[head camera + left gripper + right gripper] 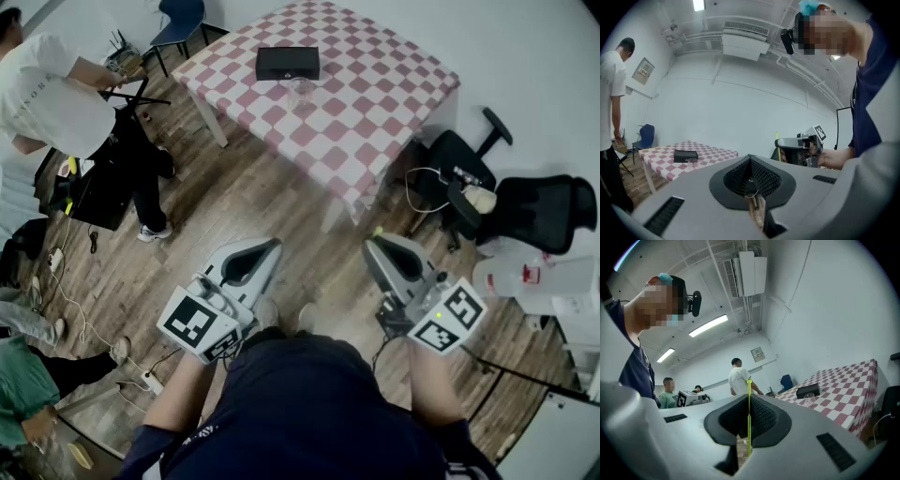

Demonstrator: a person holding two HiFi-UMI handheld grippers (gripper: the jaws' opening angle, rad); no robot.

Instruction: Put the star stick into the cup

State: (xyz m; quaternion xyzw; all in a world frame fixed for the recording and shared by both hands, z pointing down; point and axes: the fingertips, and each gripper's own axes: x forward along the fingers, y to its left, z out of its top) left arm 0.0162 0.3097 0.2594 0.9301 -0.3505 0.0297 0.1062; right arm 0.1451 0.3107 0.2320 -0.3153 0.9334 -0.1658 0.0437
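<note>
- The right gripper (748,398) has its jaws closed on the stick (749,423). The stick is a thin, straight, yellow-green rod that stands upright between the ribbed black pads. Its top pokes just above the jaw tips, and the star shape cannot be made out.
- In the head view the right gripper (374,243) sits at 5 o'clock. It is a smooth grey shell with a marker cube at the back, and only a yellow-green speck of the stick (378,232) shows at its tip.
- The left gripper (750,157) has its jaws together with nothing clamped. The pads form a dark, finely ridged hollow that narrows to a point. In the head view it (272,247) is at 7 o'clock, level with the right one.
- The cup (300,93) is a small clear glass. It stands upright near the middle of the table (375,112), at 12 o'clock and well apart from both grippers.
- The table is square and covered with a red-and-white checked cloth.
- A flat, matt black box (287,63) lies just beside the cup, at its 11 o'clock.
- The floor (244,197) is worn wood planks.
- A black office chair (544,211) stands at 3 o'clock.
- A person in a white shirt (52,94) stands at 10 o'clock.
</note>
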